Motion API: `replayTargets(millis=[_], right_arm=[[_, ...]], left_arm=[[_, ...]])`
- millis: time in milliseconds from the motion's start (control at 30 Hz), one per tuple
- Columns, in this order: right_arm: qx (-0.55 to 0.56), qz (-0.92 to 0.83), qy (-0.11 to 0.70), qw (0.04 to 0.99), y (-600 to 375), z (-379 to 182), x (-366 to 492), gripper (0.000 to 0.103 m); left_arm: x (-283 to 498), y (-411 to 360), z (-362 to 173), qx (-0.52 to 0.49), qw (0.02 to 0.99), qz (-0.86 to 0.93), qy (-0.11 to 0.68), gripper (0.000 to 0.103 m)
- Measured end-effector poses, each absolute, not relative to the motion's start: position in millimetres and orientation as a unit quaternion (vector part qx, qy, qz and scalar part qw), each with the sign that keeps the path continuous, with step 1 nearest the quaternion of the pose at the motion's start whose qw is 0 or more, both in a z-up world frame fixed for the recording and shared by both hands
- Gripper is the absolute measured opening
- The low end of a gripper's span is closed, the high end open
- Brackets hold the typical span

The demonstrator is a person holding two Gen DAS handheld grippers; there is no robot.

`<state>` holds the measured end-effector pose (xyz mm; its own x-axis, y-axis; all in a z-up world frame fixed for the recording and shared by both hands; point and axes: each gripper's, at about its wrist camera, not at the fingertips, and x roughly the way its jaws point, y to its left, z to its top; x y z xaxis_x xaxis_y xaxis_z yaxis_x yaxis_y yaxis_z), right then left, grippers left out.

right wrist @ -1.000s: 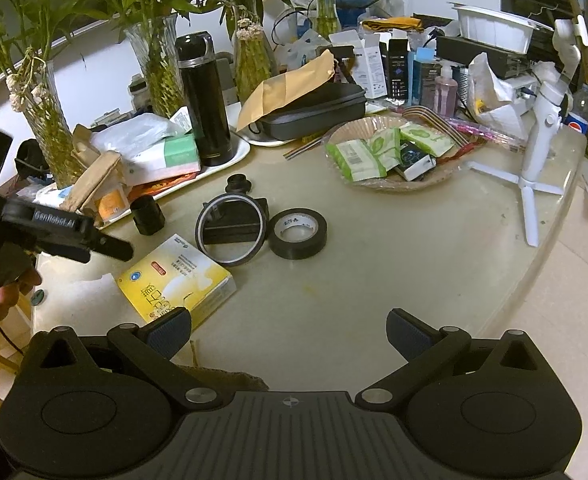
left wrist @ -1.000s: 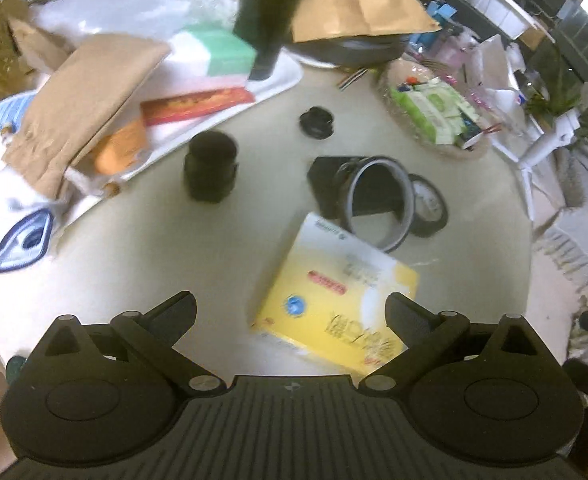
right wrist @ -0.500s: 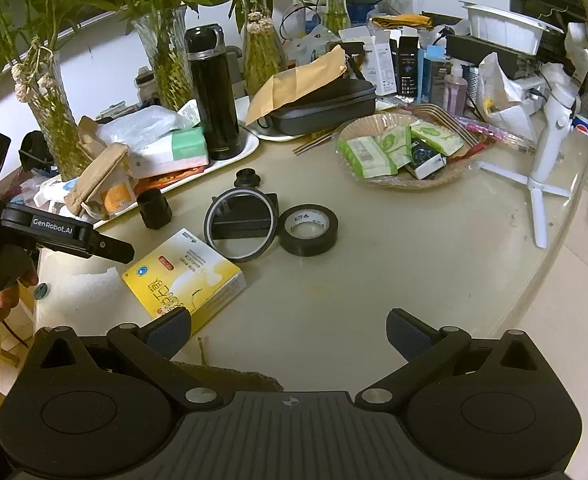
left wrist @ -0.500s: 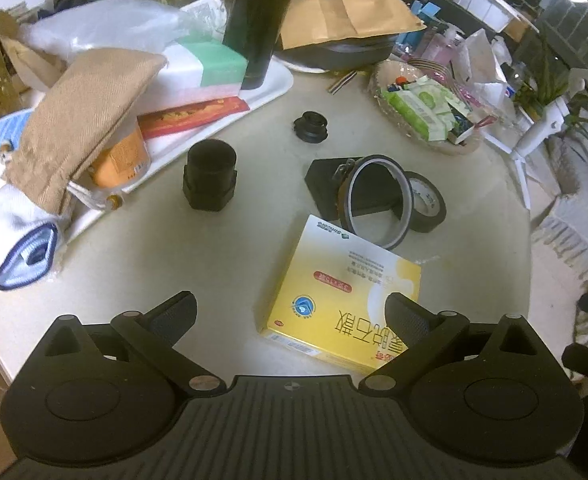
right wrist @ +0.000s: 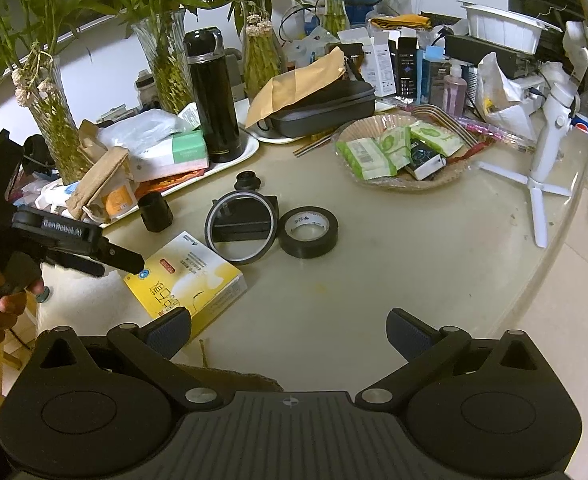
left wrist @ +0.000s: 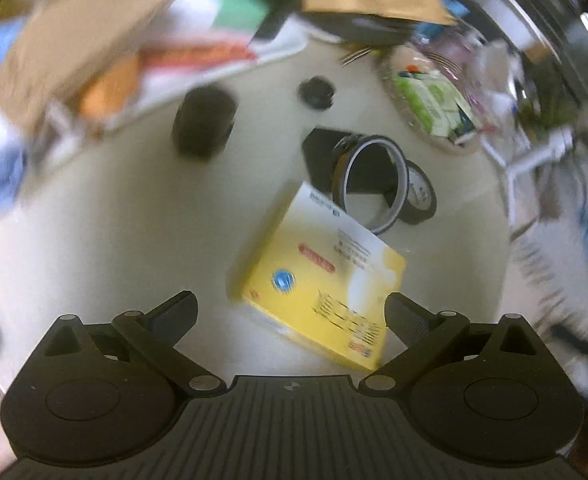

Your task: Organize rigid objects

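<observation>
The left gripper [left wrist: 290, 314], fingers spread wide and grasping nothing, hovers just above the near end of the flat yellow cardboard box [left wrist: 326, 276] lying on the cream round table [left wrist: 106, 248]; the box's long axis runs diagonally away toward the clear-rimmed tape ring [left wrist: 368, 184] and black tape roll [left wrist: 420, 198]. The right gripper [right wrist: 288, 330], equally spread and empty, sits farther back, so the left looks nearer. Compared with half a second ago, the left view has blurred and the box sits closer between its fingers.

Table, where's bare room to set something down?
Bare table runs from the tape roll and basket to the tripod and near edge. Crowded: the tray side and around the yellow box.
</observation>
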<state>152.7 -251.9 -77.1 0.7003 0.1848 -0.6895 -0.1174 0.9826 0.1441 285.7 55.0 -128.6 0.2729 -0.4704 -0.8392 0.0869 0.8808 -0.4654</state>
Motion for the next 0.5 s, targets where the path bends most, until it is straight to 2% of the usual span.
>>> replayTargets(millis=[167, 267, 300, 333, 400, 433, 500], right_arm=[[0.051, 0.080, 0.378, 0.921, -255, -76, 153, 0.103], [0.051, 0.082, 0.376, 0.922, -254, -75, 152, 0.103], [0.049, 0.082, 0.375, 0.922, -254, -75, 152, 0.103], [0.049, 0.082, 0.375, 0.922, -254, -75, 152, 0.103], [0.050, 0.080, 0.376, 0.922, -256, -75, 152, 0.103], [0.052, 0.080, 0.376, 0.922, -257, -75, 152, 0.103], [0.057, 0.079, 0.375, 0.922, -258, -75, 151, 0.103]], left_arm=[[289, 55, -148, -0.270, 0.726, -0.183, 0.605, 0.102], [289, 47, -165, -0.315, 0.698, -0.181, 0.617, 0.082], [289, 43, -170, -0.321, 0.693, -0.175, 0.621, 0.078], [287, 41, -171, -0.327, 0.697, -0.168, 0.616, 0.079], [287, 39, -168, -0.327, 0.706, -0.159, 0.608, 0.062], [287, 38, -167, -0.332, 0.710, -0.158, 0.601, 0.058], [286, 38, -163, -0.342, 0.714, -0.163, 0.588, 0.058]])
